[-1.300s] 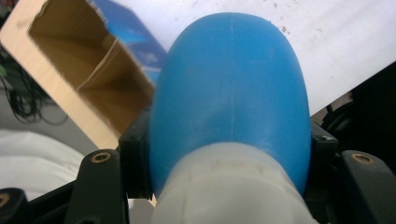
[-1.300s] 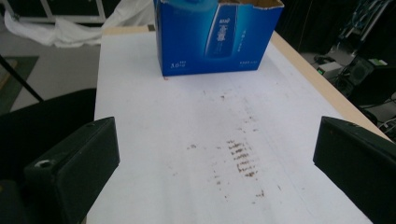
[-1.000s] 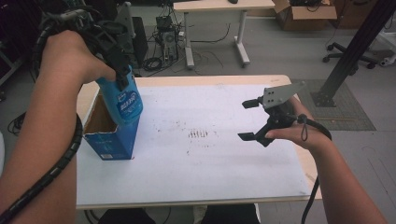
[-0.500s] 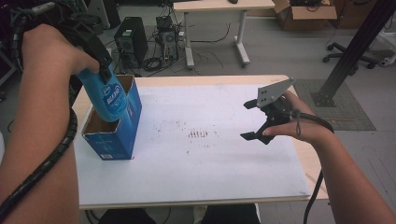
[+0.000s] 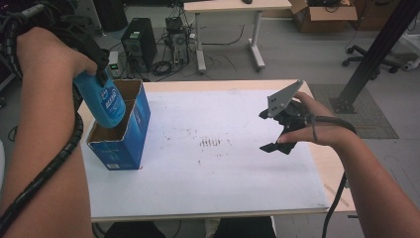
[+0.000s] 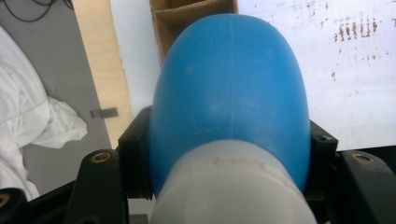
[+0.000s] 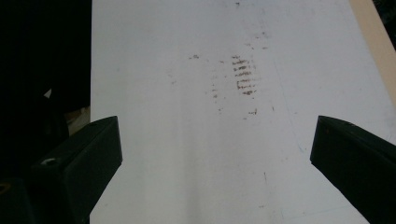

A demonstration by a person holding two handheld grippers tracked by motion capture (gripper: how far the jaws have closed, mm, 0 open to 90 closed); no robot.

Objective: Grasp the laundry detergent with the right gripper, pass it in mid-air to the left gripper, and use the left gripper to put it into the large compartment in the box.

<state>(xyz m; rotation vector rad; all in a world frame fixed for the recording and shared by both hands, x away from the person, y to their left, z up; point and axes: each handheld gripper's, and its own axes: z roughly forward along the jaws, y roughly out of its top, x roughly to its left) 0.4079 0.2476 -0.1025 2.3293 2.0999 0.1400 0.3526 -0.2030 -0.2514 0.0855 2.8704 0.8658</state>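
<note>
The white-topped wooden table (image 5: 208, 193) carries one standing thing: an open blue cardboard box (image 5: 124, 141) with a brown inner divider, near the table's 9 o'clock edge in the high view.

Above the box's far compartment hangs a blue plastic bottle with a white cap and a printed label (image 5: 105, 101). It is tilted, its rounded base pointing down toward 5 o'clock and its capped neck up toward 11 o'clock, so its long axis runs steeply down into the box mouth. The base looks level with the box's rim or just inside it; which of the two I cannot tell.

The left gripper (image 5: 96, 62) is clamped on the bottle just below the cap, both jaws pressed against its shoulders in the left gripper view, where the bottle (image 6: 231, 88) points at the box (image 6: 187, 14) at 12 o'clock.

The right gripper (image 5: 280, 130) hovers well apart at 3 o'clock, jaws spread wide and empty over bare tabletop (image 7: 196, 140).

In my judgement the left hand does the work, bringing the base squarely over one compartment.
</note>
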